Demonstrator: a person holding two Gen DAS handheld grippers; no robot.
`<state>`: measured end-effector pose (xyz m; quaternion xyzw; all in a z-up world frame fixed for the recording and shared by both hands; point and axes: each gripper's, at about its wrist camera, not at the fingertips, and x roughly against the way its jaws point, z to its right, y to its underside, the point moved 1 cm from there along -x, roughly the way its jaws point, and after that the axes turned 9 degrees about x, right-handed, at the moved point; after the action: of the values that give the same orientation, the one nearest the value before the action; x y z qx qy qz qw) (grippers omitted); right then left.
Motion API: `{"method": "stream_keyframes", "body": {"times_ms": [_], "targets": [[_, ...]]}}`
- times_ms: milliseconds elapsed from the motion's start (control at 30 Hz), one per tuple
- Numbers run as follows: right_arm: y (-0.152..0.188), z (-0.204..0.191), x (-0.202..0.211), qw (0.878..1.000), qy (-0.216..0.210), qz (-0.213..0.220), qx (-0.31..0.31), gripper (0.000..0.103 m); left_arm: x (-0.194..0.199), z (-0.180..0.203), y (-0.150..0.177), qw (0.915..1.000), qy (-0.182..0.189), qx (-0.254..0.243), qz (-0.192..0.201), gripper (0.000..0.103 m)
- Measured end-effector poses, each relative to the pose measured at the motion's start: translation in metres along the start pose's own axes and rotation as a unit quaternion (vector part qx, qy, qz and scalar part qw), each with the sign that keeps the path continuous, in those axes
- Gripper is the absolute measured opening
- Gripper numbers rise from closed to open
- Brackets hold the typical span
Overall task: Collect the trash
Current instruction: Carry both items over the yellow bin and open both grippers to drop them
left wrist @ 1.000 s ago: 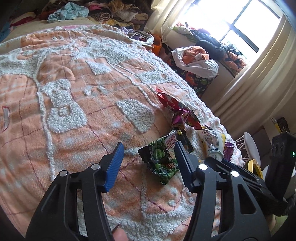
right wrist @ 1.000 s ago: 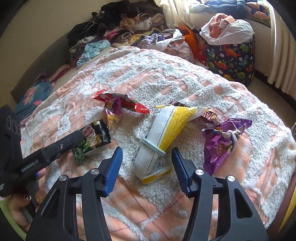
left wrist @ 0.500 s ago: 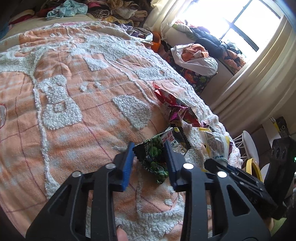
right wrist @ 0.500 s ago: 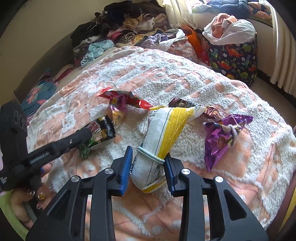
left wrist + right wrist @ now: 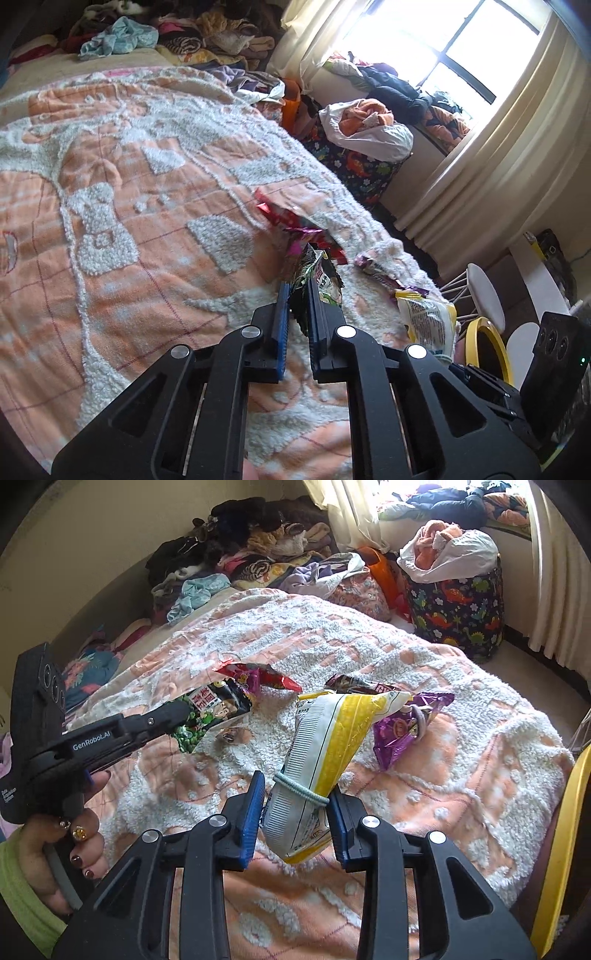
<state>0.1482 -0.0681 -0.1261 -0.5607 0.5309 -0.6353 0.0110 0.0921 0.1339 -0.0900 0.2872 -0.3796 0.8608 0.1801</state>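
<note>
Gripping wrappers near bedspread (image 5: 461, 760) edge, both lifted

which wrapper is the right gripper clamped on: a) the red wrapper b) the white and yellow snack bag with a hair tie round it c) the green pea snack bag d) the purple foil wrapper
b: the right gripper pinches the lower end of the white and yellow snack bag, just below the hair tie; the green pea snack bag is in the left gripper.

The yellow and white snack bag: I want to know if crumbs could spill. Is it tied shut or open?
Tied. A pale hair tie cinches the yellow and white snack bag just above where the right gripper clamps it.
</note>
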Motion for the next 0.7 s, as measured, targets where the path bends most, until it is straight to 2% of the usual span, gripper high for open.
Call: {"method": "stream_keyframes", "body": {"times_ms": [700], "targets": [[0.014,0.031,0.080,0.997,0.043,0.059,-0.012,0.031,0.009,0.085,0.023,0.9957,0.045,-0.081,-0.005,0.005]]}}
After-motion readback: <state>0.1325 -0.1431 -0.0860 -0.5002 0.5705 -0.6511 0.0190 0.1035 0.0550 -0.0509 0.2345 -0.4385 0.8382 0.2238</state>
